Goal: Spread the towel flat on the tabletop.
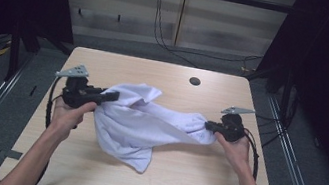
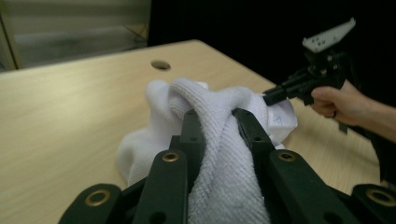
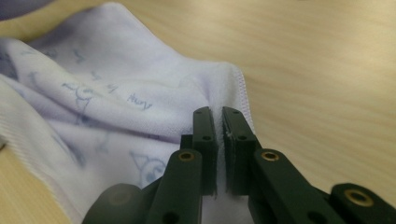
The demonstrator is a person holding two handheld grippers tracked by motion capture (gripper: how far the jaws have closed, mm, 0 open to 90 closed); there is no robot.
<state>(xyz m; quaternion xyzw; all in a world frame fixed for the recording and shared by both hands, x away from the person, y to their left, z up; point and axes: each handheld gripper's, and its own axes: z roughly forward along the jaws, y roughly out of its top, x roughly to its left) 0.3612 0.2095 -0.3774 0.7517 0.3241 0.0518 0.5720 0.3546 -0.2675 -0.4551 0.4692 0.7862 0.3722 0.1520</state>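
— Status?
— I hold the towel (image 1: 140,119) mid-surface (image 1: 88,171): left tool (image 1: 113,96) clenched on a bunched fold, right tool (image 1: 208,126) pinching the hemmed edge.
— Progress?
— Early, I judge. Both grips set, but the cloth lies crumpled, not yet spread or folded.

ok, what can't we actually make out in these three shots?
- High view: the towel is bunched, so its folds hide its underside and its full shape.
- Left gripper view: thick cloth between the left gripper jaws covers their inner faces.
- Right gripper view: the right gripper pinches the hem; the blue print is too blurred to read, and the towel is cut off at the left edge.
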